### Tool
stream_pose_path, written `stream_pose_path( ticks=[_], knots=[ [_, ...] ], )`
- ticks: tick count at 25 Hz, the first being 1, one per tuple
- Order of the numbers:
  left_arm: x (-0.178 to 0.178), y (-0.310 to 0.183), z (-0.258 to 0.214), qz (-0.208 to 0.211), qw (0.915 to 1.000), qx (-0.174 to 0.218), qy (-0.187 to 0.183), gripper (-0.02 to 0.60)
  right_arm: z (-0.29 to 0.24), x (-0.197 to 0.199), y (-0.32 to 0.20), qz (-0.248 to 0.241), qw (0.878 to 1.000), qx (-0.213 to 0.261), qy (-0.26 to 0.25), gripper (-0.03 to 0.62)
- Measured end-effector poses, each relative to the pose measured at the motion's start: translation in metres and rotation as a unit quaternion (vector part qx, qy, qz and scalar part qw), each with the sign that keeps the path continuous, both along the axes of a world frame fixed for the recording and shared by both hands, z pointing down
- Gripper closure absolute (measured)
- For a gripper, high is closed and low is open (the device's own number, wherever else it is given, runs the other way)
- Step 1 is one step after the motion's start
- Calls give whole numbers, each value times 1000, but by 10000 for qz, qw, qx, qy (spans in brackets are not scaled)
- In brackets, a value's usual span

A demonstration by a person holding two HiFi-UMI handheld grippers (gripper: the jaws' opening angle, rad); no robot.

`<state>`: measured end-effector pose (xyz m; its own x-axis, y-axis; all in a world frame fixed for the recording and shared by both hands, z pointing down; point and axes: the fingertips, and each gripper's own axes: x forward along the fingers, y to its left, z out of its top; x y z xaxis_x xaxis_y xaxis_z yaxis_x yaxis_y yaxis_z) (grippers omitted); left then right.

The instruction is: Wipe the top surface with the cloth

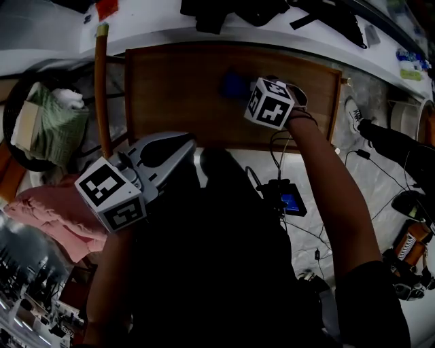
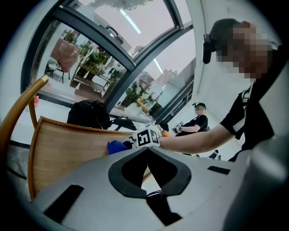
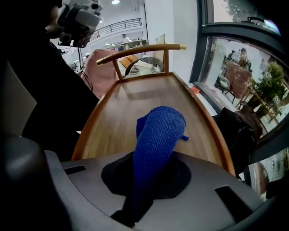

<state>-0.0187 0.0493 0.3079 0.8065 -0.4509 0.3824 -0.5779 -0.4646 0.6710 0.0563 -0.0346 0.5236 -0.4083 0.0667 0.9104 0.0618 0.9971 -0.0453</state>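
Observation:
The wooden top is a brown rectangle with a raised rim, straight ahead of me. My right gripper reaches over its far middle, shut on a blue cloth. In the right gripper view the cloth sticks out between the jaws and droops toward the wood. My left gripper hovers at the top's near left edge, off the wood, jaws together and holding nothing. The left gripper view looks across the top to the cloth and the right gripper's marker cube.
A curved wooden chair rail runs along the top's left side. Left of it are a round basket with green fabric and pink cloth. Cables and a small lit screen lie on the floor. Dark bags sit on the white ledge behind.

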Motion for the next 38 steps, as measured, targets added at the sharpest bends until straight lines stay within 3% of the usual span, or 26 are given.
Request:
stream_pose_path(
  ticks=[14,18,22,24,27,31,35,38],
  knots=[
    [24,-4,9,323,9994,-71,35,571,3,16,119,-568,9945,-877,20,539],
    [29,-3,10,376,9992,-93,55,572,2,16,133,-801,9906,-1105,115,539],
    [31,2,9,389,9992,-83,48,572,0,17,135,-738,9860,-1490,116,539],
    [31,3,6,390,9992,-63,32,572,-5,17,111,-475,9904,-1293,-155,539],
    [27,3,5,384,9992,-44,24,571,-16,27,33,115,9986,-341,-380,539],
    [20,8,7,303,9995,-84,-16,572,-26,27,-54,972,9935,319,-500,539],
    [19,12,7,337,9994,-83,-53,572,-18,24,-90,277,9946,998,-85,539],
    [16,12,7,299,9995,-96,-83,572,-11,26,-105,-29,9946,1028,151,539]
  ],
)
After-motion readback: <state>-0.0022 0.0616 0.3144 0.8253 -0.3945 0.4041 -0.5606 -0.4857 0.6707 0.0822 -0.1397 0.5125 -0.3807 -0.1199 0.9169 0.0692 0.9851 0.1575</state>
